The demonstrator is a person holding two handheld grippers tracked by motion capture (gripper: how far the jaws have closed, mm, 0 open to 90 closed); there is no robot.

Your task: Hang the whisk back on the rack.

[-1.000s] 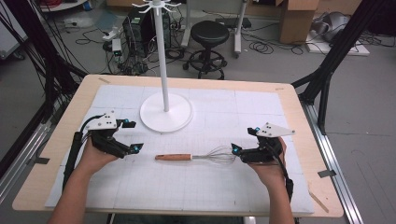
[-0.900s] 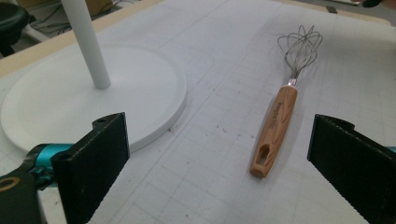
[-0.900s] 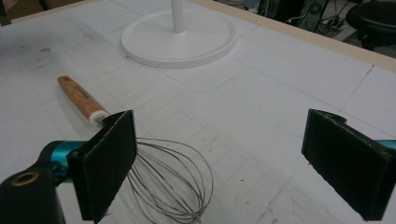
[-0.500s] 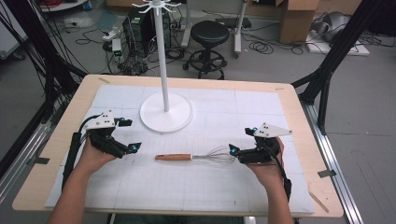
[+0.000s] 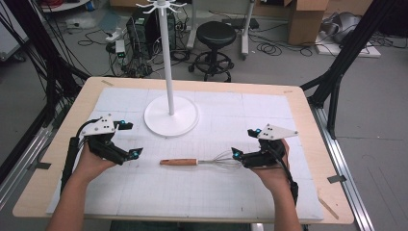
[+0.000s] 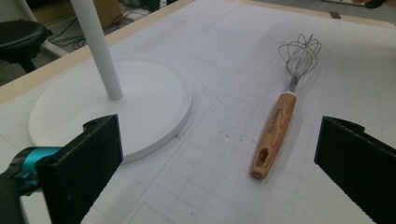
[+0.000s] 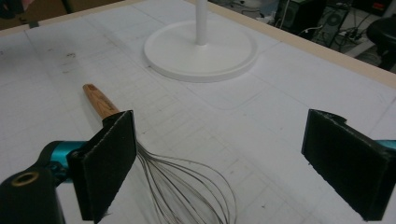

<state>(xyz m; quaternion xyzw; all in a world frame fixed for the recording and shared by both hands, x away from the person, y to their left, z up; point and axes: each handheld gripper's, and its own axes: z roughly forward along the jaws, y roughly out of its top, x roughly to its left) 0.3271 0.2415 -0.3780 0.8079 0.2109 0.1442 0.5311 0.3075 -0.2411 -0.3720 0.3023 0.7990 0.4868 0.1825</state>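
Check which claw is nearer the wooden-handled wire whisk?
Right. The right claw is open at the wooden-handled wire whisk's wire end, loops just before its jaws. The left claw is open too, apart from the handle end with bare mat between.

The high view looks forward and down from above the table's (image 5: 308,125) near edge. The left gripper view sits low and close over the mat, facing the whisk (image 6: 280,112) and the stand's base (image 6: 140,107). The right gripper view, equally low, faces the same whisk (image 7: 154,168) and base (image 7: 201,51) from the opposite side.
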